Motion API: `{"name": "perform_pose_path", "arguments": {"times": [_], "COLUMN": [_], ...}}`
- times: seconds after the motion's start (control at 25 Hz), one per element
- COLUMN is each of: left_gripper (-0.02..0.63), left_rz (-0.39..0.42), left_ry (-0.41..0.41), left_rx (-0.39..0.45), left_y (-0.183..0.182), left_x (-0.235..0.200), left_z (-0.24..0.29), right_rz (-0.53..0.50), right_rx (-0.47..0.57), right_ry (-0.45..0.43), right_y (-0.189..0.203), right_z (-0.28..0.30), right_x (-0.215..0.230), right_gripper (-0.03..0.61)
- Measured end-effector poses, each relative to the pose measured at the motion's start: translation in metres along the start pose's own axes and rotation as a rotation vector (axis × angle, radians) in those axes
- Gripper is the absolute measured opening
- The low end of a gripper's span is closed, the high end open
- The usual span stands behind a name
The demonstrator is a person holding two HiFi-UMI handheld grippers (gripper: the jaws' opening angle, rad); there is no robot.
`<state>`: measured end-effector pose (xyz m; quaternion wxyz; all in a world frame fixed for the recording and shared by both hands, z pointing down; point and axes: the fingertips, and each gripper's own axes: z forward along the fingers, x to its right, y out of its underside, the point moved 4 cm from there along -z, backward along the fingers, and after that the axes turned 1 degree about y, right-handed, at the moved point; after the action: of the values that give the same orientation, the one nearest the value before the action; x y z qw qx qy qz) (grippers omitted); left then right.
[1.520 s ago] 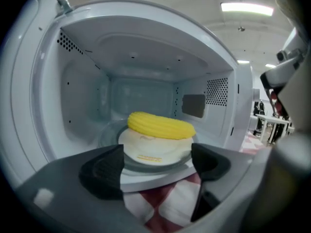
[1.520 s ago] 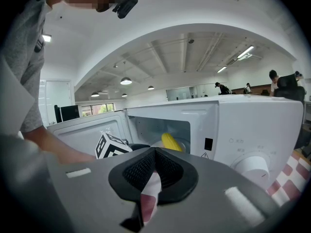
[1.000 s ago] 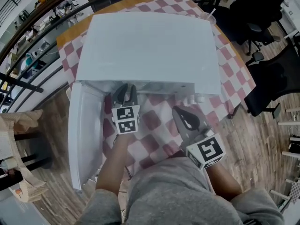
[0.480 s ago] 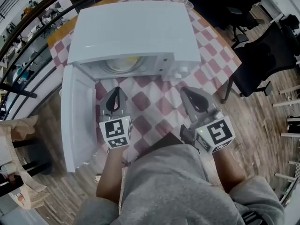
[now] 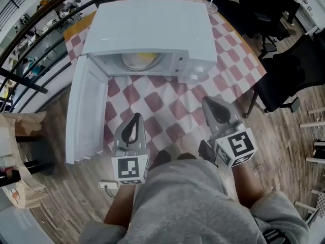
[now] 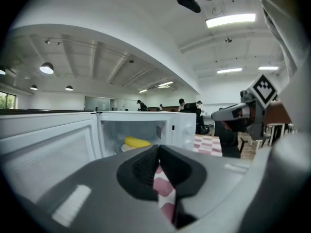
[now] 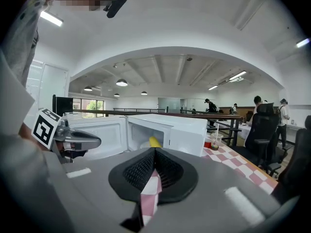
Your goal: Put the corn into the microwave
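The yellow corn lies on the turntable plate inside the white microwave, whose door hangs open to the left. The left gripper view shows the corn in the cavity, and so does the right gripper view, where the corn is ahead. My left gripper is shut and empty, held over the checkered cloth well short of the opening. My right gripper is also shut and empty, in front of the microwave's control side. Both point toward the microwave.
The microwave stands on a red-and-white checkered tablecloth. A plastic cup with a straw is behind the microwave's right corner. Black office chairs stand to the right, a railing to the left, and wooden floor lies around the table.
Both grippers have drawn back from the microwave toward the person, the left one farther. The left jaws, slightly apart at the opening a second ago, are now shut. The corn inside has come into view.
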<state>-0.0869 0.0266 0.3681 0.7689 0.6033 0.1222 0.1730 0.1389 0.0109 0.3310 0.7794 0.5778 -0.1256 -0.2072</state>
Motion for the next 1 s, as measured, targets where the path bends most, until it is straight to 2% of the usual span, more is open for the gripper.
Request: {"name": "perform_pose_path", "arguments": {"times": [0.24, 0.44, 0.52, 1.0], "left_gripper": [0.012, 0.012, 0.012, 0.012], "left_rz": [-0.004, 0.059, 0.059, 0.055], "left_ry": [-0.031, -0.040, -0.043, -0.108], "left_rx": [-0.004, 0.015, 0.031, 0.026], "left_y": [-0.002, -0.010, -0.014, -0.007], "left_x": [0.048, 0.092, 0.107, 0.192], "left_z": [-0.046, -0.072, -0.081, -0.156], "right_rz": [-0.008, -0.012, -0.012, -0.046], "right_rx": [-0.009, -0.016, -0.013, 0.005], "right_ry": [-0.015, -0.010, -0.006, -0.036], "right_y": [0.014, 0.029, 0.035, 0.071], "right_z": [-0.050, -0.098, -0.116, -0.215], "right_x": [0.016, 0.029, 0.033, 0.025], "right_gripper": [-0.002, -0.003, -0.003, -0.003]}}
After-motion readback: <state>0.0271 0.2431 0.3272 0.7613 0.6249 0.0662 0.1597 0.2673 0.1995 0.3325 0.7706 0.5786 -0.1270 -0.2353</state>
